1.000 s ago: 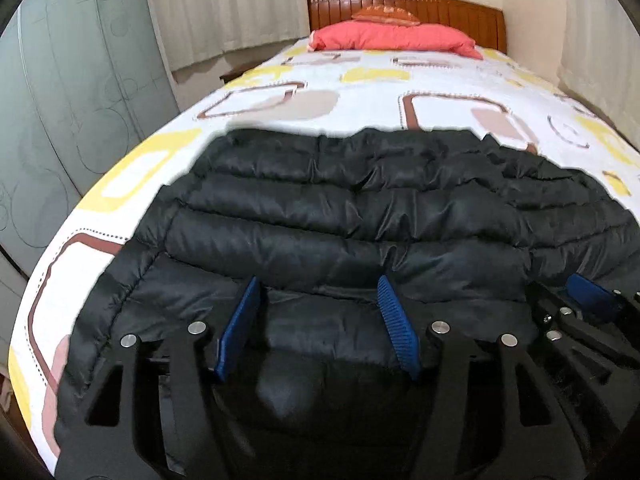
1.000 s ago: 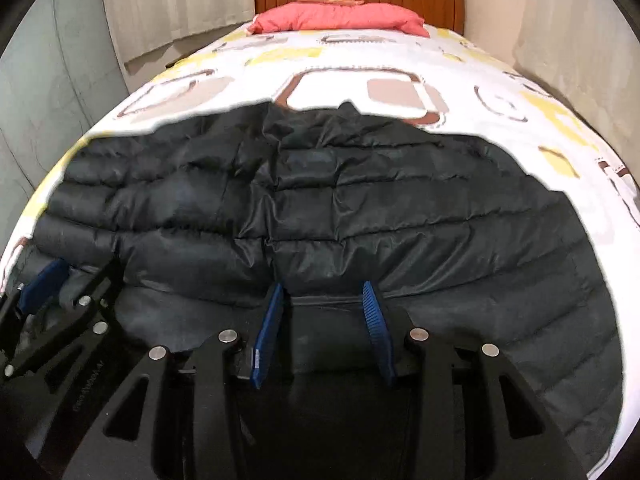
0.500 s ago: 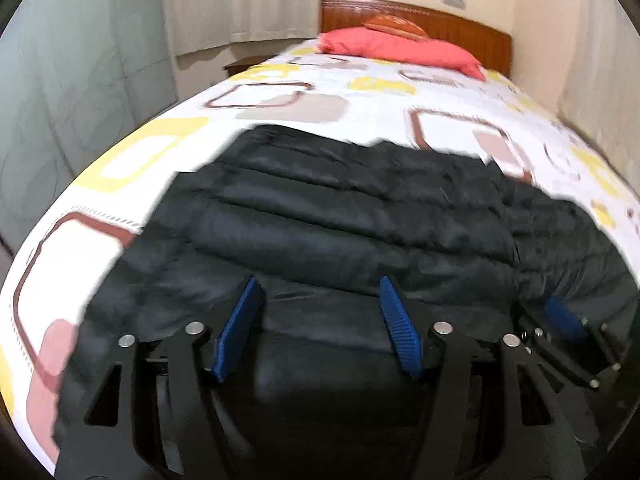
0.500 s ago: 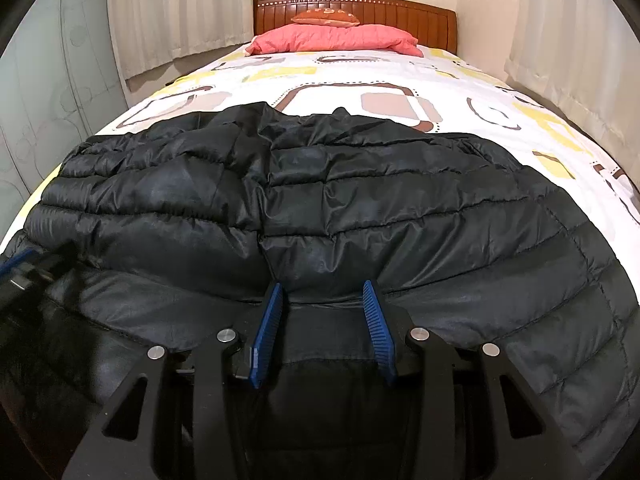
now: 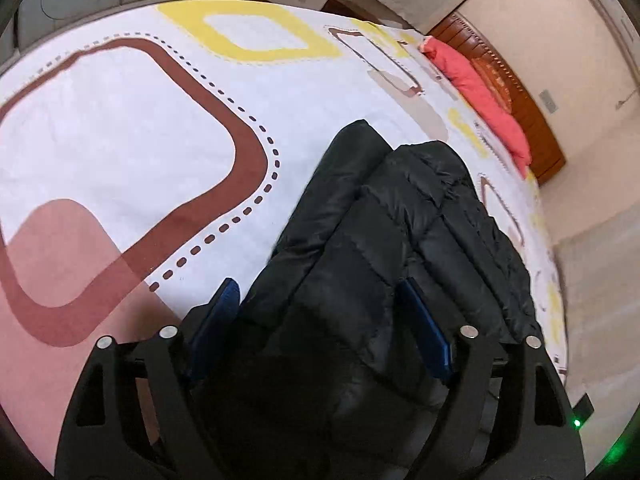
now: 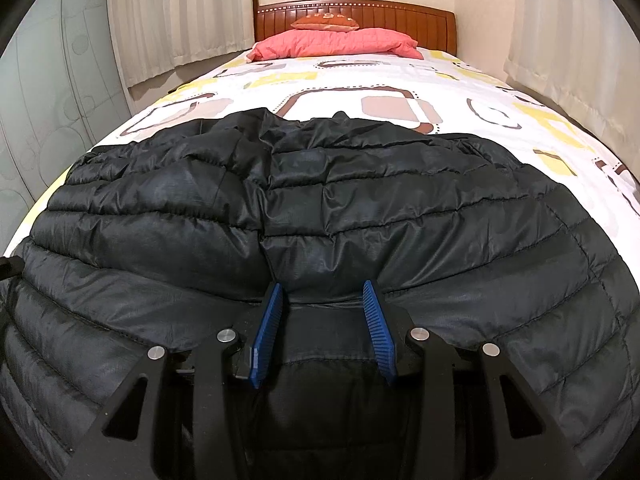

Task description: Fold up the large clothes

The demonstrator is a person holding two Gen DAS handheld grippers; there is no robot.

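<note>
Left gripper (image 5: 320,320): black two-finger frame with blue ribbed pads, angled downward and rolled so the bed runs diagonally in its view. Jaws have just been opening and stand wide; the jacket's edge lies between the pads, neither pad visibly pressing on it.

Right gripper (image 6: 324,320): same build, angled downward toward the near hem. Jaws narrow, pads closed on a fold of the hem.

Black quilted puffer jacket (image 6: 360,200): shiny nylon, horizontal stitched channels, spread across the near end of the bed, a vertical seam down the middle. In the left wrist view it appears as a long, layered band.

Bed (image 6: 400,80): white cover with brown, yellow and beige rounded squares. Coral pillow (image 6: 336,42) against a wooden headboard (image 6: 360,10).
</note>
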